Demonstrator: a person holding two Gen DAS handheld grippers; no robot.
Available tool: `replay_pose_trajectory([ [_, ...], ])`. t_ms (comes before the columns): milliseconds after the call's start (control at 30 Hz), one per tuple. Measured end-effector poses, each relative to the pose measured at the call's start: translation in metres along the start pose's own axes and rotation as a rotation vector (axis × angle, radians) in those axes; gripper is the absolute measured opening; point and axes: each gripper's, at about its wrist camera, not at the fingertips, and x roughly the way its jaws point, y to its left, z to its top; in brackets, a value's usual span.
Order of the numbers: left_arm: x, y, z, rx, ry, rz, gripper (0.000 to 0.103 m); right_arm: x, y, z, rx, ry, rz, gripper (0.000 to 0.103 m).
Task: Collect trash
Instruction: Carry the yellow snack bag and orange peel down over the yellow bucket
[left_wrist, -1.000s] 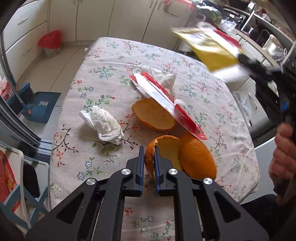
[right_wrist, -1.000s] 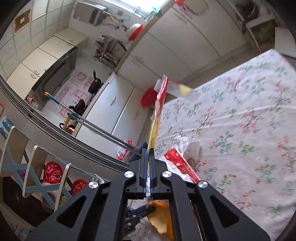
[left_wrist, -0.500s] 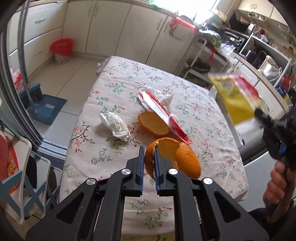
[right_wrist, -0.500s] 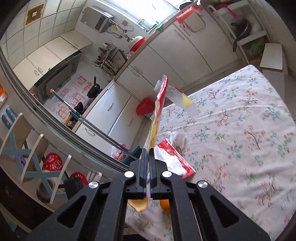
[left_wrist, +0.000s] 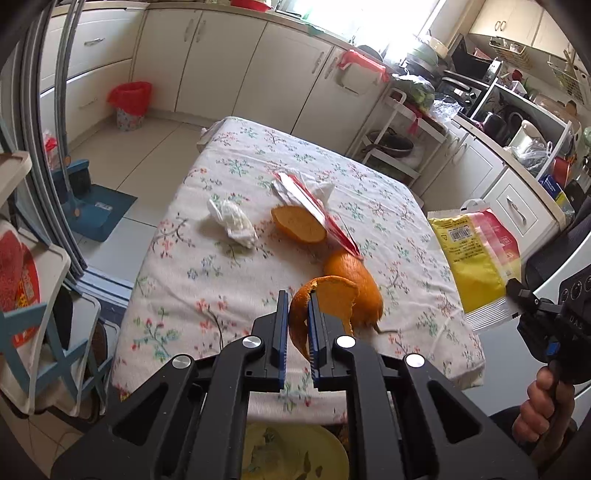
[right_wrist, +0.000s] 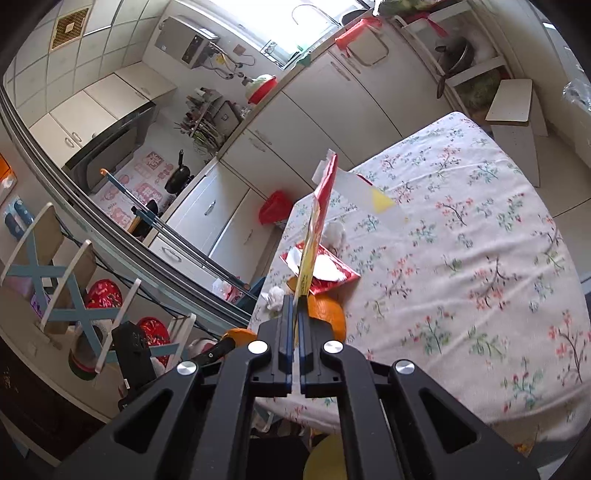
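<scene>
I'm mid-carry with both loads, my left gripper (left_wrist: 297, 325) pinching the orange peel (left_wrist: 334, 295) just off the counter (left_wrist: 258, 280), my right gripper (right_wrist: 295, 325) clamped on the yellow wrapper (right_wrist: 314, 236), and next I judge both need dropping into the yellow bin (left_wrist: 295, 454) below me.

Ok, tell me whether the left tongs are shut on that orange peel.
Shut: the left tongs pinch the curled orange peel between both pads, lifted above the table.
</scene>
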Motion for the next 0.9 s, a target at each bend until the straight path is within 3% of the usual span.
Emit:
replay_pose_trajectory([
  [900, -0.032, -0.004, -0.041, 0.022, -0.019, -0.016, 0.009, -0.011, 0.017, -0.066, -0.070, 0.109, -0.012, 0.003],
])
